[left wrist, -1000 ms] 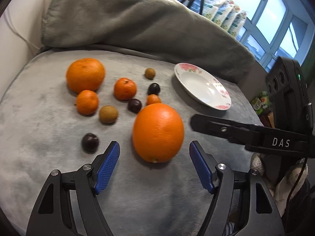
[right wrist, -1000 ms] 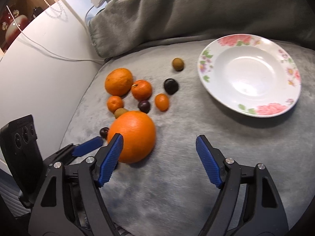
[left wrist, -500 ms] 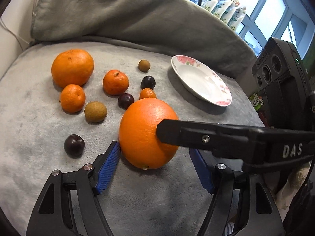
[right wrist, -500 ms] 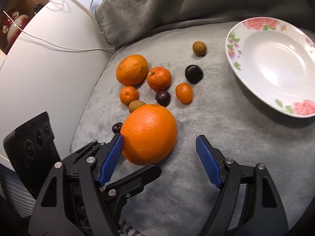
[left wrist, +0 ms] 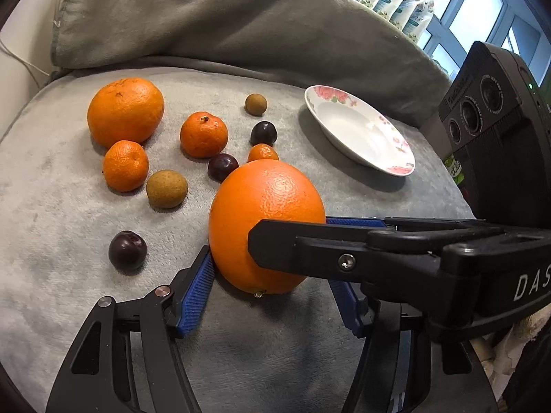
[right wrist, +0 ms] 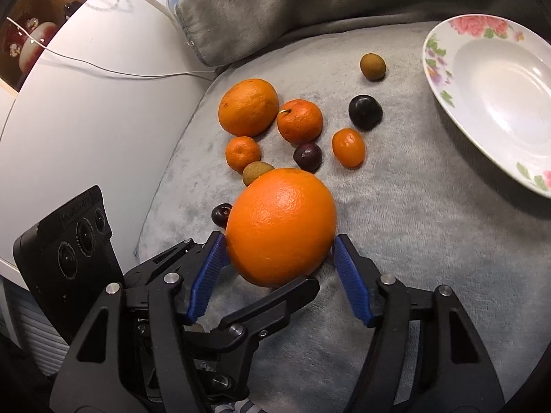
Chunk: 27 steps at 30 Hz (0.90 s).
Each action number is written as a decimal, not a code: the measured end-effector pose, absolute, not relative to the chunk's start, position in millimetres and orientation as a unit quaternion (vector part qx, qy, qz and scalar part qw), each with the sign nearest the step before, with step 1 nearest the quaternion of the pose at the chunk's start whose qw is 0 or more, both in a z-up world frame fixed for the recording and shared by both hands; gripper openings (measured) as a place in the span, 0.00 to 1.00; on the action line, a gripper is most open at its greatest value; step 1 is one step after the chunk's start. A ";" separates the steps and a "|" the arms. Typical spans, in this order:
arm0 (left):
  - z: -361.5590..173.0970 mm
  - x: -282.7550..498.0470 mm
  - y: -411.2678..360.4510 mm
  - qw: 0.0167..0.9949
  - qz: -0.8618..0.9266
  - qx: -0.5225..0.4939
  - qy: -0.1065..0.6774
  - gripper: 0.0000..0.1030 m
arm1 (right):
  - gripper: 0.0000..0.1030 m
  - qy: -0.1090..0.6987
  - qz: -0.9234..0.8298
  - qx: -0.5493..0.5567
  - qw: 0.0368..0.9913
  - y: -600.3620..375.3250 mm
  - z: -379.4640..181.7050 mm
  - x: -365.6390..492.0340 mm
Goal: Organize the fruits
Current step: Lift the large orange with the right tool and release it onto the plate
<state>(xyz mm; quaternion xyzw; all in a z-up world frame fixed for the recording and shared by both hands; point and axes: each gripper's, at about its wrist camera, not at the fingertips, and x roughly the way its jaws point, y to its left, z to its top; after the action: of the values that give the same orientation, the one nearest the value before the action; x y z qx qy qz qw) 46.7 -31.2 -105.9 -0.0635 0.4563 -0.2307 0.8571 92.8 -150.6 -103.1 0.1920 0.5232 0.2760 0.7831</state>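
Large orange (right wrist: 280, 225): lower centre of frame, on the grey cushion (right wrist: 430, 241).
Right gripper (right wrist: 280, 268): blue fingers (right wrist: 349, 277) clamped on both its flanks.
Left gripper (left wrist: 272, 296): fingers apart, one pad touching.
Flowered plate (right wrist: 444, 82): upper right, empty.

We get bright daylight from the windows (left wrist: 482, 10) at the upper right of the left wrist view, so soft shadows fall to the near left of the fruit, the big orange (right wrist: 280, 225) shows mild glare, and both fisheye frames bend and darken at the corners.
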 end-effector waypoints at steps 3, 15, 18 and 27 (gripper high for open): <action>-104.4 46.1 -31.6 0.858 -0.230 -0.061 0.455 0.61 | 0.65 0.521 0.275 0.195 0.784 -150.8 -102.6 92.7; -94.0 52.6 -52.2 0.862 -0.243 -0.055 0.441 0.61 | 0.64 0.500 0.265 0.193 0.801 -170.8 -87.1 92.4; -88.2 57.6 -59.1 0.865 -0.247 -0.053 0.434 0.61 | 0.64 0.495 0.263 0.193 0.805 -177.9 -83.6 92.0; -72.3 75.7 -100.2 0.868 -0.276 -0.032 0.411 0.62 | 0.64 0.469 0.236 0.209 0.825 -220.9 -65.7 98.8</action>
<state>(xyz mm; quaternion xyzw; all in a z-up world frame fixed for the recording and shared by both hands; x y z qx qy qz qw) 75.7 -100.2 -72.3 -0.0317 0.4113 -0.2761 0.8681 98.8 -220.9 -65.7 0.2088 0.4692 0.2364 0.8248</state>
